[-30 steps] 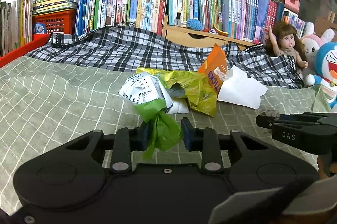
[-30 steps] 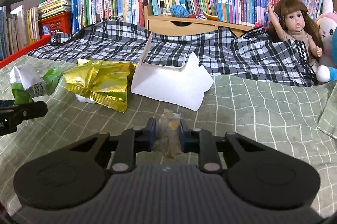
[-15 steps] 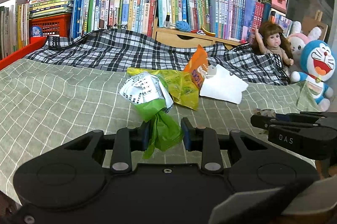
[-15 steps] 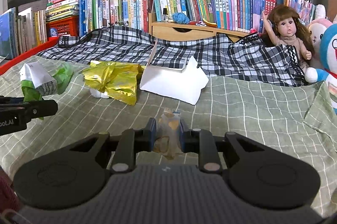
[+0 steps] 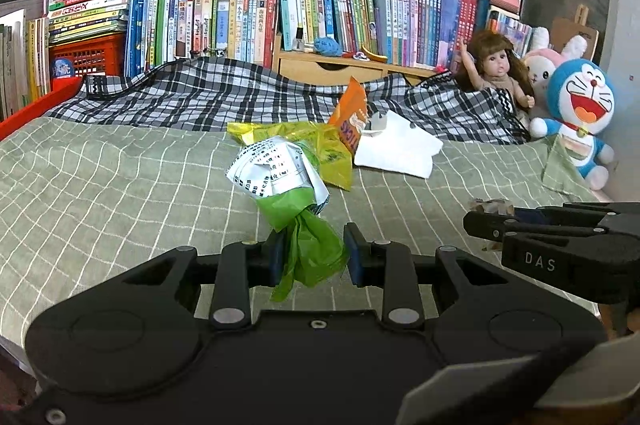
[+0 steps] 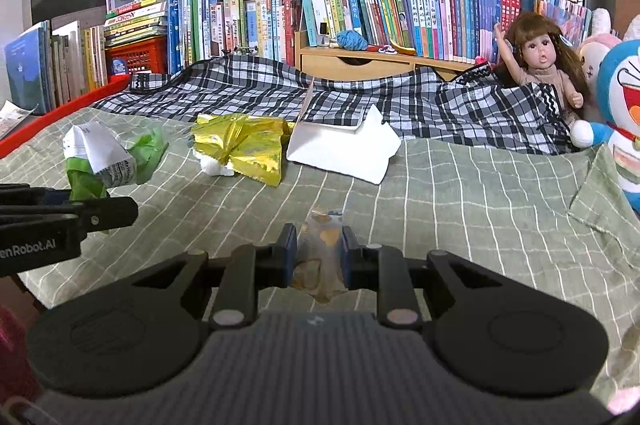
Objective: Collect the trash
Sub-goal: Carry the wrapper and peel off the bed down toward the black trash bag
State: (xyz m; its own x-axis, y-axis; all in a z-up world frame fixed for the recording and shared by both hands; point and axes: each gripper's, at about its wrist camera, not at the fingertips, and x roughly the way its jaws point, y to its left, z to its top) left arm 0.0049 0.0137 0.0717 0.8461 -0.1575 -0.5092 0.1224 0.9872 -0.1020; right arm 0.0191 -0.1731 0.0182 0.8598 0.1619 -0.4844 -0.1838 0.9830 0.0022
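While our left gripper (image 5: 310, 251) clamps a green bag (image 5: 308, 245) and our right gripper (image 6: 319, 257) clamps a clear wrapper (image 6: 320, 253), both have drawn back from the bed (image 6: 460, 193); gold wrapper (image 6: 244, 149) and white paper (image 6: 344, 149) remain far behind.

Even light, sharp, fisheye-bowed edges

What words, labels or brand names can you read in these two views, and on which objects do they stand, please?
"DAS": on the right gripper.
"enRobot.AI", cut off at the frame's edge: on the left gripper.
"ICKS", partly hidden: on the orange snack bag.
Book spines and the crumpled printed wrapper: too small to read.
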